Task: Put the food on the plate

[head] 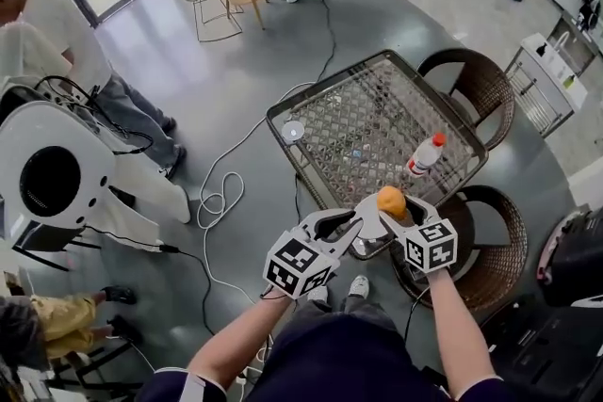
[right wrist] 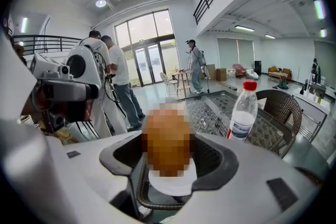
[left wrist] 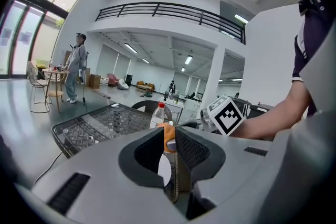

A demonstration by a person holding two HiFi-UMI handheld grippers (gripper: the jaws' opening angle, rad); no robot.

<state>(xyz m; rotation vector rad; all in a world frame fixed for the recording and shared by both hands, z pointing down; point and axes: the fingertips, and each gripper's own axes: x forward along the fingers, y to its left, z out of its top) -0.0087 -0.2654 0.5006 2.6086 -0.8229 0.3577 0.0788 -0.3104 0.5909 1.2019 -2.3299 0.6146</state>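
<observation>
Head view and both gripper views, one moment. The right tongs are closed on the round orange-brown piece of food, one jaw on either side of it. The food sits at the near edge of the dark-framed wire-mesh bench. In the right gripper view the food fills the gap between the jaws, directly over a small round white plate. Whether its underside touches the plate cannot be told.

The left tongs lie just beside the right pair, pointing toward the same plate. Their jaws stand narrowly apart with nothing gripped. Through the gap, the left gripper view shows the white plate and, beyond it, the orange food.

A clear plastic bottle with a red cap stands upright on the mesh, farther from the person than the food and apart from it. A small white disc lies near the bench's left corner, well apart from the plate. Two brown wicker chairs stand along the right side of the bench. A white cable trails over the grey floor to the left.
</observation>
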